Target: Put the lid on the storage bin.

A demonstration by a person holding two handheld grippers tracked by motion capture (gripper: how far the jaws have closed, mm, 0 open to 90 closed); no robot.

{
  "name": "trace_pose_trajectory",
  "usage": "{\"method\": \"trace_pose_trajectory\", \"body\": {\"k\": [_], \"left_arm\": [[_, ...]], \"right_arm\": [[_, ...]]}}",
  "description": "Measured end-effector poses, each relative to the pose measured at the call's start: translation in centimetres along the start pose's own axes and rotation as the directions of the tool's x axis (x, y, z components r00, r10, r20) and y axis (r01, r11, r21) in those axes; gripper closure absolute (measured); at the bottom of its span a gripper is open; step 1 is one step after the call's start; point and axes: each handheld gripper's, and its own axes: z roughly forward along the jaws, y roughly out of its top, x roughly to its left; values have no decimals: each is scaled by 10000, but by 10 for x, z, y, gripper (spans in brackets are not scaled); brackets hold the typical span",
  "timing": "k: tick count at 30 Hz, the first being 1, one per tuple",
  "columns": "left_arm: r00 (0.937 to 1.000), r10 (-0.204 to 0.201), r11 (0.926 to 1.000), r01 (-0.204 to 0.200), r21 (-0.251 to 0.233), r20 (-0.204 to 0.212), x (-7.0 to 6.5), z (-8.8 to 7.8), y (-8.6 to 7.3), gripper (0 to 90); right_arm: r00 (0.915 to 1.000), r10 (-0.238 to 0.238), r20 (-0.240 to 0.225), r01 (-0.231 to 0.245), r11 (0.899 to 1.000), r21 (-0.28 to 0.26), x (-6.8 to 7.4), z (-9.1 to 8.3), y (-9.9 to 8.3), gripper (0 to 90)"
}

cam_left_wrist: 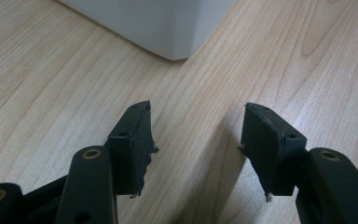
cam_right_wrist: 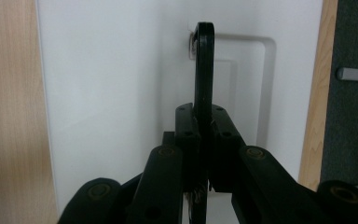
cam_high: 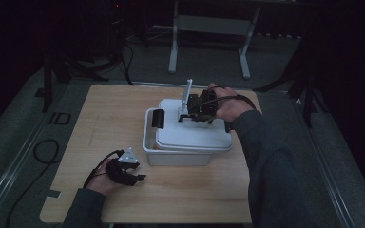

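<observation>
At the near edge of a light wooden table (cam_high: 100,123), seen from the high view, a person's left hand rests on the wood holding the left gripper (cam_high: 134,179). Its two black jaws stand apart with nothing between them. In the left gripper view, bare wood grain shows in the gap, and a rounded corner of a white plastic box (cam_left_wrist: 168,28) sits a little beyond the tips, not touching them.

The white box (cam_high: 171,154) stands in the middle of the table, covered by a white lid (cam_high: 190,135). A black latch (cam_high: 158,118) sits on the left end of the box.

The right arm, in a dark sleeve, reaches across from the lower right to the far part of the lid. There the right gripper (cam_high: 193,115) is clamped on a thin black handle. In the right gripper view, the jaws are pressed against both sides of this handle (cam_right_wrist: 204,65), which stands on edge above a recessed panel in the lid.
</observation>
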Motion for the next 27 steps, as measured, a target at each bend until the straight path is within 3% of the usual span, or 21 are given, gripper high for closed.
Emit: {"method": "trace_pose_trajectory", "body": {"k": [27], "left_arm": [[10000, -9, 10000, 9, 18, 44, 0, 0, 0, 434]], "right_arm": [[9995, -302, -135, 301, 9995, -69, -2, 13, 24, 845]]}}
